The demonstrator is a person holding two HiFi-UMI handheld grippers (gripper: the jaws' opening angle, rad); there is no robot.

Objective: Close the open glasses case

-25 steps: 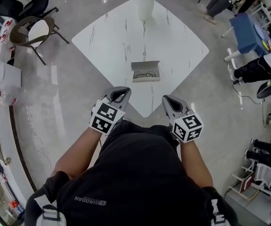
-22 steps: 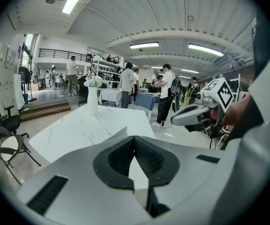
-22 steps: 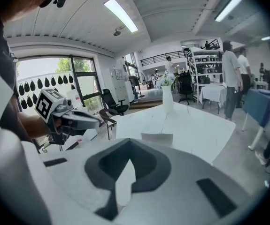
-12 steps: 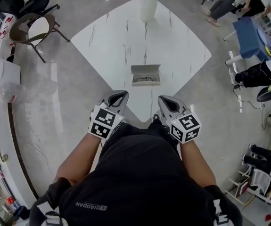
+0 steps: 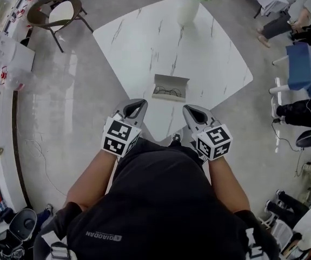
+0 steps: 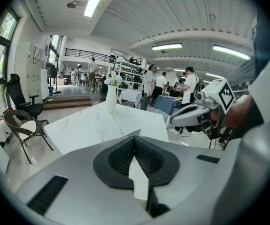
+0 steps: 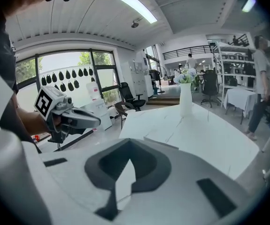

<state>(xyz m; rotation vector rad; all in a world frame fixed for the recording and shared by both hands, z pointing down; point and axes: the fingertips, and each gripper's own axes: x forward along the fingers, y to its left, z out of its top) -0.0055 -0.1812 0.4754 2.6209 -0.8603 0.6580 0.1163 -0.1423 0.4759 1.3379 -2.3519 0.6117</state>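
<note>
The open glasses case, grey with dark-framed glasses lying in it and its lid standing up at the back, rests near the front corner of the white marble table. My left gripper hovers at that corner, just short of the case on its left, jaws shut with nothing between them. My right gripper hovers on the case's right, also shut and empty. In the left gripper view the jaws meet at the tip. The right gripper view shows the same. Neither gripper touches the case.
A white vase of flowers stands at the table's far corner. A brown chair stands on the floor to the far left. Off to the right are a blue table and seated people.
The head view has swung, so the table sits a little further right and down. Both grippers stay shut near the table's front corner, with the case unmoved and its lid still up.
</note>
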